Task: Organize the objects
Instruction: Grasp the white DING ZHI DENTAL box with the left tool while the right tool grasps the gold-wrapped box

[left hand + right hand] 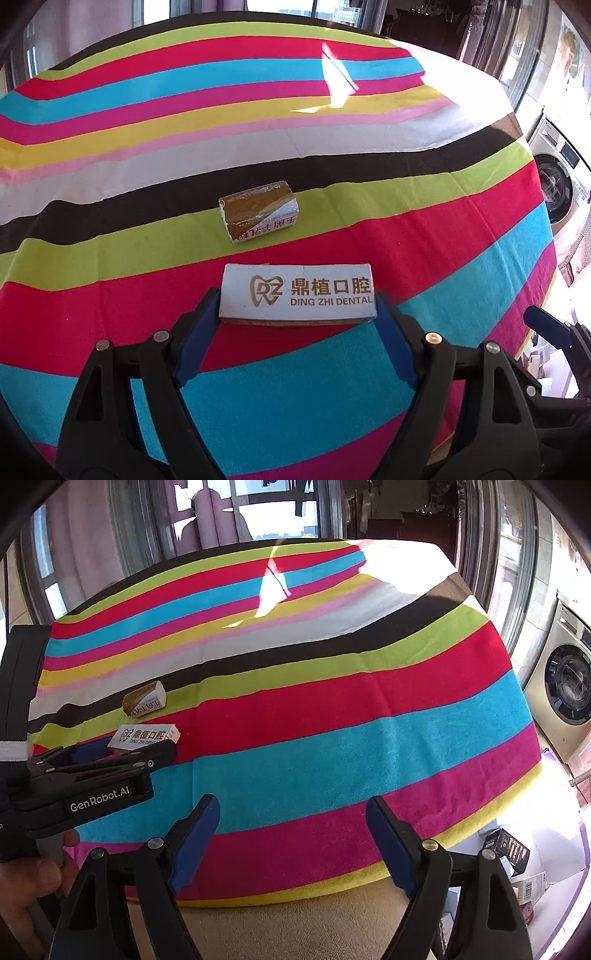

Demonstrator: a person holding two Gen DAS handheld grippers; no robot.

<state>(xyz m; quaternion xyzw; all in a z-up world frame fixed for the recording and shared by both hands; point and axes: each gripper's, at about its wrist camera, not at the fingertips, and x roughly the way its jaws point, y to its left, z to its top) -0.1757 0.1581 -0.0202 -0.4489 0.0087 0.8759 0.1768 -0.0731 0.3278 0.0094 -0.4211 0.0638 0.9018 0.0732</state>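
Note:
A white "Ding Zhi Dental" box (pixel 297 295) lies on the striped tablecloth (pixel 295 147), between the blue pads of my left gripper (pixel 297 308), which touch both of its ends. A small gold and white carton (pixel 258 211) lies just beyond it on the green stripe. In the right wrist view both boxes show at the left: the dental box (pixel 146 737) and the carton (pixel 144 698), with the left gripper (pixel 122 753) at the dental box. My right gripper (pixel 293 812) is open and empty over the table's near edge.
A washing machine (pixel 565 698) stands right of the table. Several small boxes (pixel 511 849) lie on the floor at the lower right. A beige seat (pixel 295 923) sits under the near table edge. Windows and curtains stand behind the table.

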